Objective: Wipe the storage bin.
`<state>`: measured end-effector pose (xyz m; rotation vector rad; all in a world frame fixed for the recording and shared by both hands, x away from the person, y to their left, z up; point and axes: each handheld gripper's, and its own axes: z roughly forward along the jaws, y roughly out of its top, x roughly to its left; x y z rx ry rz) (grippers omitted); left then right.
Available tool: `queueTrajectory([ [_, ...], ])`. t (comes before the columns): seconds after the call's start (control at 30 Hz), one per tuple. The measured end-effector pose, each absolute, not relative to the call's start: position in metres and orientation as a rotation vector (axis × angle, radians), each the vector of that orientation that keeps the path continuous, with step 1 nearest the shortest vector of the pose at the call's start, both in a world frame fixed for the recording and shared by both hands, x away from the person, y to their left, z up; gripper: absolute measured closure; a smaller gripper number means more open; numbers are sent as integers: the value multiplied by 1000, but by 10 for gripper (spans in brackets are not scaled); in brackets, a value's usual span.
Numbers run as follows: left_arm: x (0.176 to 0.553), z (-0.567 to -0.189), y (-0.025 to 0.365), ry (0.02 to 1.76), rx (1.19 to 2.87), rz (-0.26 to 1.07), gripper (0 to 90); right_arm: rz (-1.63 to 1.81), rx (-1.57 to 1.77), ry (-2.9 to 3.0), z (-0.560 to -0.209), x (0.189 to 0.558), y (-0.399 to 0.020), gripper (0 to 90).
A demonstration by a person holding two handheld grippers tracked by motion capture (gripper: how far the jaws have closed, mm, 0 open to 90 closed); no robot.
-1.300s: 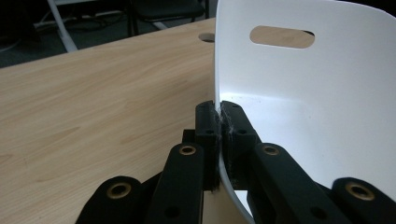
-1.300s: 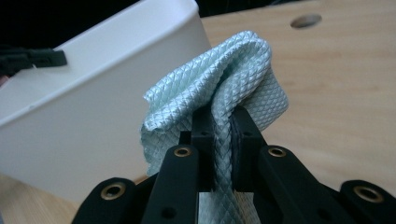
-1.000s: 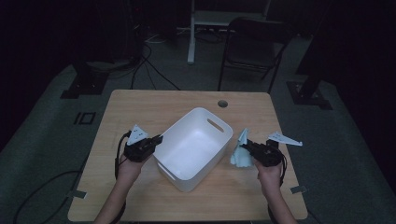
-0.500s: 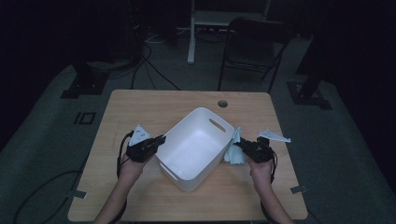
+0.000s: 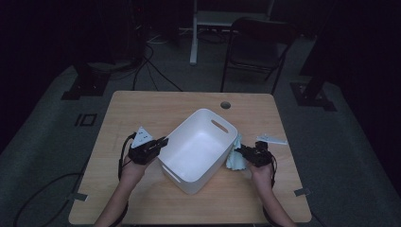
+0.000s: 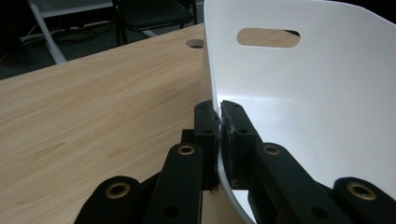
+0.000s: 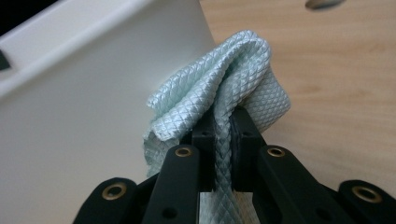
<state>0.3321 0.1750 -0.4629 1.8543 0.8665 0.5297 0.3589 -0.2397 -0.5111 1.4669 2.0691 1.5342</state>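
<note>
A white plastic bin [image 5: 201, 144] with slot handles stands on the wooden table [image 5: 156, 106]. My left gripper [image 5: 163, 142] is shut on the bin's left rim; in the left gripper view the jaws pinch the thin white wall [image 6: 219, 116]. My right gripper [image 5: 239, 152] is shut on a pale mint cloth [image 5: 233, 156], which rests against the outside of the bin's right wall. In the right gripper view the bunched, diamond-textured cloth [image 7: 224, 88] bulges past the fingertips and touches the bin's outer wall [image 7: 84, 121].
A round cable hole [image 5: 225, 104] sits near the table's far edge. A dark folding chair [image 5: 257, 45] and a white stand [image 5: 195, 28] stand on the floor beyond the table. Cables run across the floor at the left.
My right gripper has moved down and left with the cloth, from beside the bin to against its right wall. The left gripper and the bin stayed still.
</note>
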Motion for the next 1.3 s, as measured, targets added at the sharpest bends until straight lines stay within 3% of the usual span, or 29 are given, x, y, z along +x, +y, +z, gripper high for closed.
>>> queueTrajectory([
  [0.4,328,-464,170,924,1824,545,853,1435,1576,2169,-548,372,-240,830],
  [0.83,326,-462,165,906,1853,553,850,1619,1272,2083,-490,339,-235,827],
  [1.3,328,-462,164,890,1863,540,839,1492,1460,2153,-523,357,-232,829],
])
